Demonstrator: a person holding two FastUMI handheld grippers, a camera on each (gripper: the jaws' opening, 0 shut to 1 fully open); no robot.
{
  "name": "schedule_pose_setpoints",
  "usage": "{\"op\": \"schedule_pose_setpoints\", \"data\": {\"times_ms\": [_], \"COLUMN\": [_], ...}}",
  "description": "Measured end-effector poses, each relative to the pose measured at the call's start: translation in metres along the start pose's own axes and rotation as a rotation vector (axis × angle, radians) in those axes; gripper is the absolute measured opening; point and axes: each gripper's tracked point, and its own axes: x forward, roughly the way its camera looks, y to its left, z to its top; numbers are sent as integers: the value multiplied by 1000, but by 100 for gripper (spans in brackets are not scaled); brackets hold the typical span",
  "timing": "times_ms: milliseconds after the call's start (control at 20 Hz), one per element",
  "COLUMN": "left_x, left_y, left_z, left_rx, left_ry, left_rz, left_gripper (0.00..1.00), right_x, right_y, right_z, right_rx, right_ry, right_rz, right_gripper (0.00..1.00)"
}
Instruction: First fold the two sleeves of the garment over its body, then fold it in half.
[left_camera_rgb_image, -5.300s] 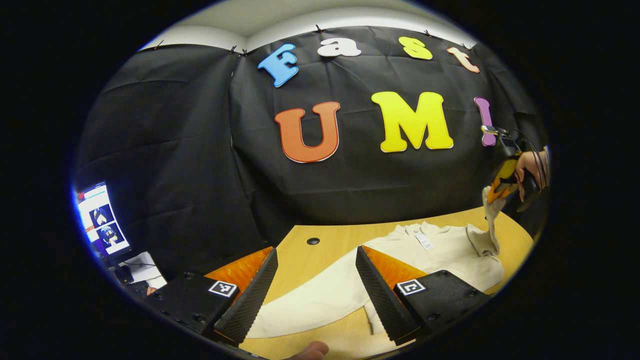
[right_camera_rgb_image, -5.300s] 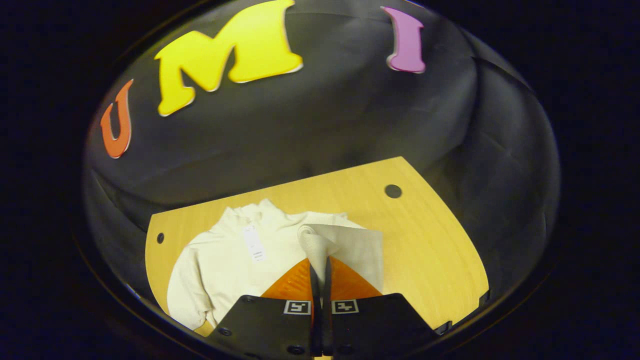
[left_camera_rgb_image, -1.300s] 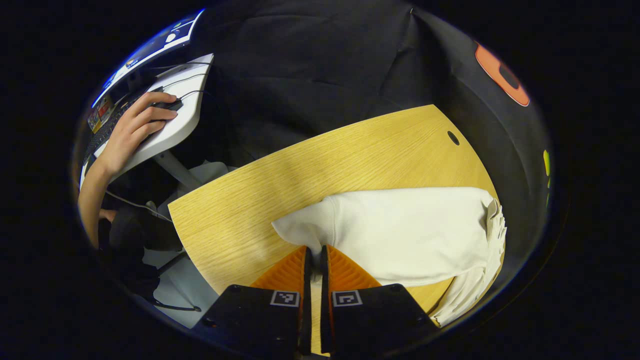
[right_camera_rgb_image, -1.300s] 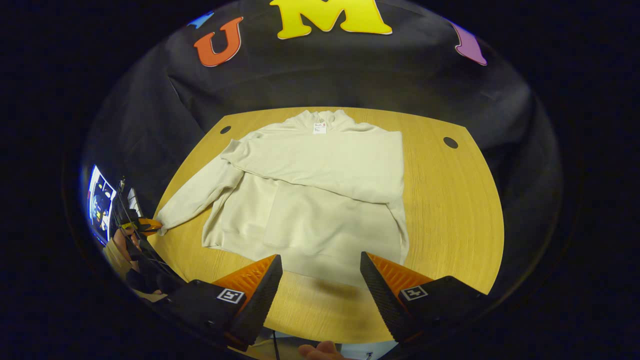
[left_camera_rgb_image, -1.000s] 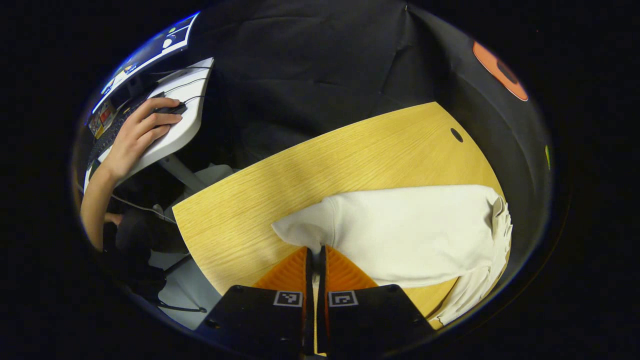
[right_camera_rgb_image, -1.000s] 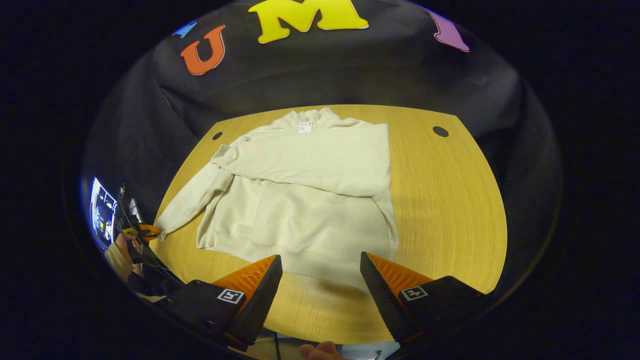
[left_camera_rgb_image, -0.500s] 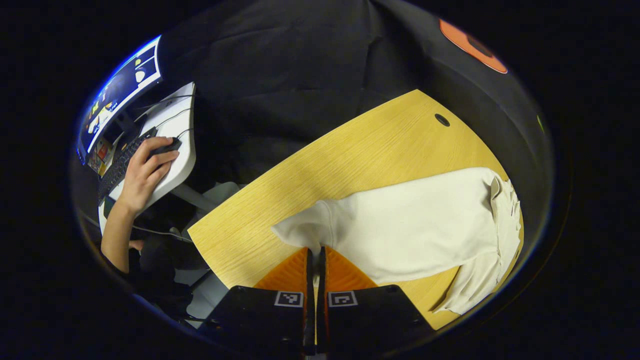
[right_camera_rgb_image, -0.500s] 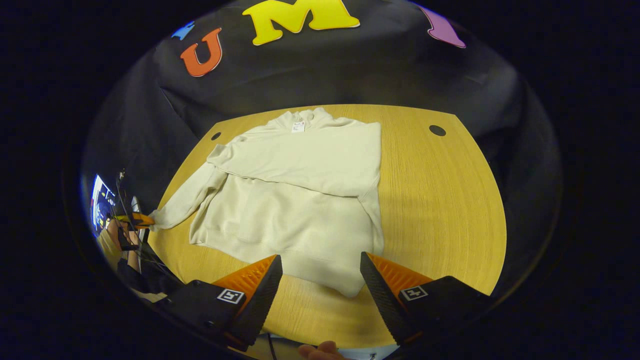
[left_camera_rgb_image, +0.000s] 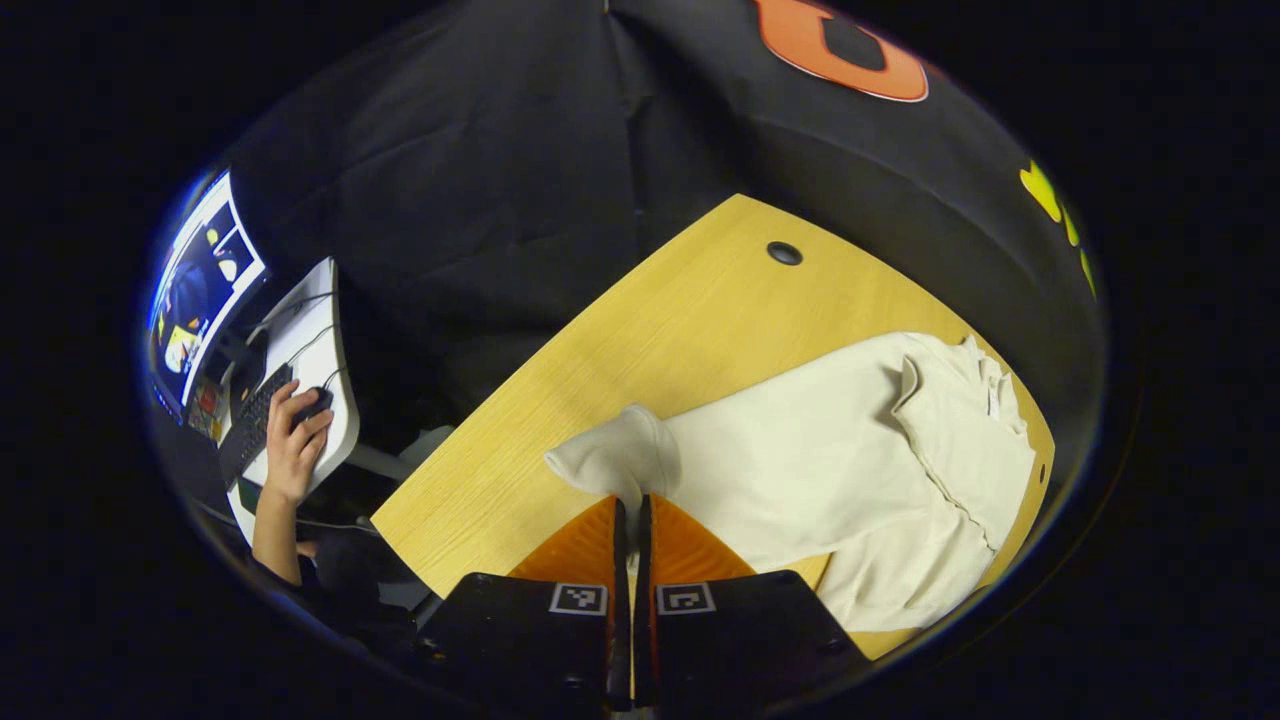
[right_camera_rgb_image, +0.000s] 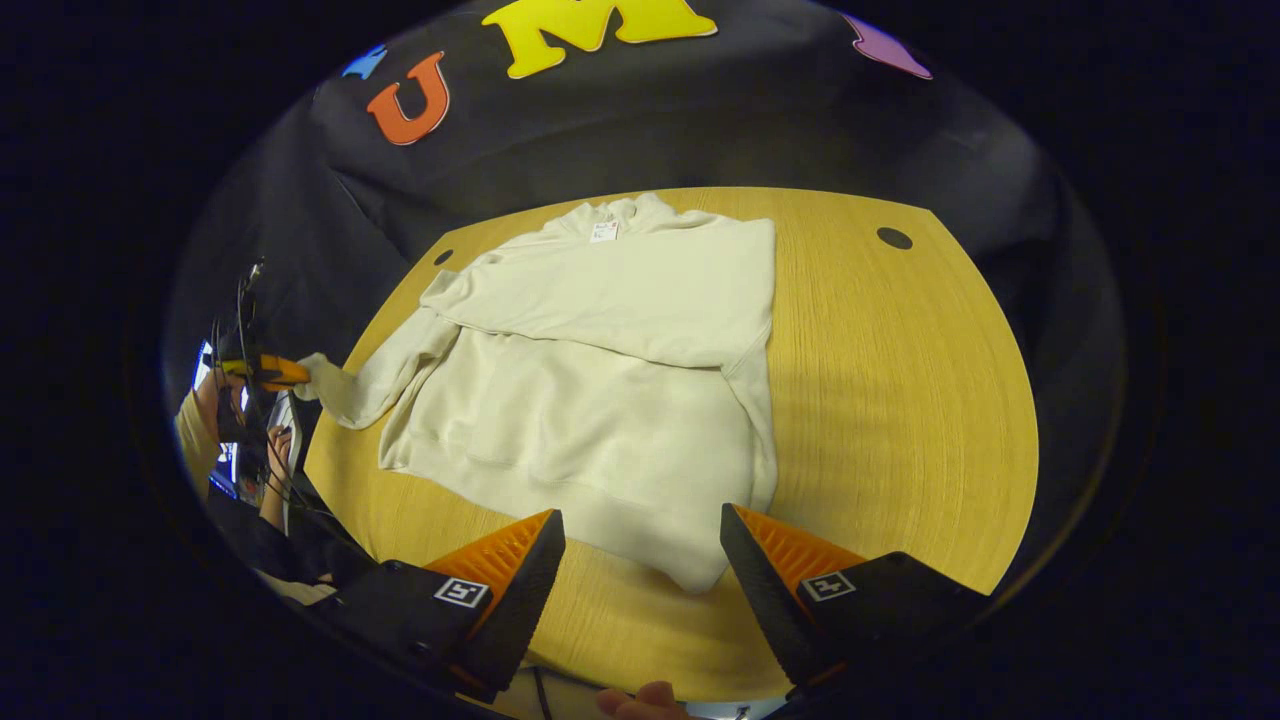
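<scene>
A cream sweatshirt lies flat on the wooden table, collar at the far side. One sleeve is folded across the chest. The other sleeve stretches out to the left, its cuff raised off the table. My left gripper is shut on that cuff; in the left gripper view the cuff bunches just ahead of the closed left gripper, with the sweatshirt's body to the right. My right gripper hangs open above the hem at the near edge, holding nothing.
The table has small round holes near its far corners. Beyond the left edge stands a white desk with a monitor, and a person's hand rests on a mouse. Bare wood lies right of the sweatshirt.
My left gripper, still shut on the cuff, has lifted it off the table and turned toward the sweatshirt's body. The right gripper stays open and has barely shifted.
</scene>
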Motion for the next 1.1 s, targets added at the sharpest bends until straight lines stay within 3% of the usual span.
{"op": "schedule_pose_setpoints", "data": {"times_ms": [250,1100], "left_x": [-11,-54], "left_y": [-92,-436], "left_z": [25,38], "left_rx": [117,418], "left_ry": [-30,-112], "left_rz": [-55,-335], "left_gripper": [4,4], "right_x": [1,4], "right_y": [-11,-96], "right_z": [4,-21], "right_rx": [20,194], "right_ry": [-13,-28], "right_rz": [24,-90], "right_gripper": [94,97]}}
